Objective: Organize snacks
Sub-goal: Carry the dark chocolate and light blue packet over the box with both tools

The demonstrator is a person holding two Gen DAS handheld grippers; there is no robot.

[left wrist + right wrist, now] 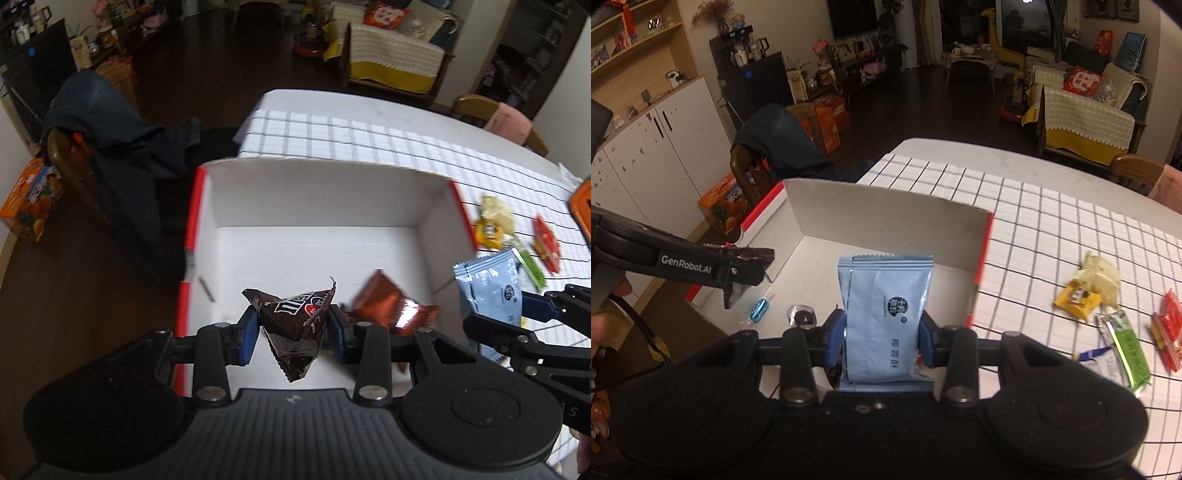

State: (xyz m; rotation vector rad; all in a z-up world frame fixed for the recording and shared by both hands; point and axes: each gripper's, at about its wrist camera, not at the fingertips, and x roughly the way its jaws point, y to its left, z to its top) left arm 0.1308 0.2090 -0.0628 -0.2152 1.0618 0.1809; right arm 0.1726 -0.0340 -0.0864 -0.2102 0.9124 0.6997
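Left hand-held gripper [291, 332] pinching brown M&M's packet [295, 325] over white box [317, 184] | right hand-held gripper [882, 338] pinching blue sachet [886, 317], frame centre | boxed: copper packet [391, 306], blue candy [759, 309] | remaining: yellow packet [1076, 299], green bar [1128, 350], red packets [1167, 328] on surface [1052, 229], lower right.

Left gripper [291, 328], right gripper [882, 341]: fingers clamped, angled down.

Brown candy packet [295, 325] in left gripper [291, 330], above white box [317, 192]

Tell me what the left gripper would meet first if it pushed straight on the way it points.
Probably the white floor of the box; the left gripper, clamping the brown M&M's packet, aims down into it. Depth is unclear.
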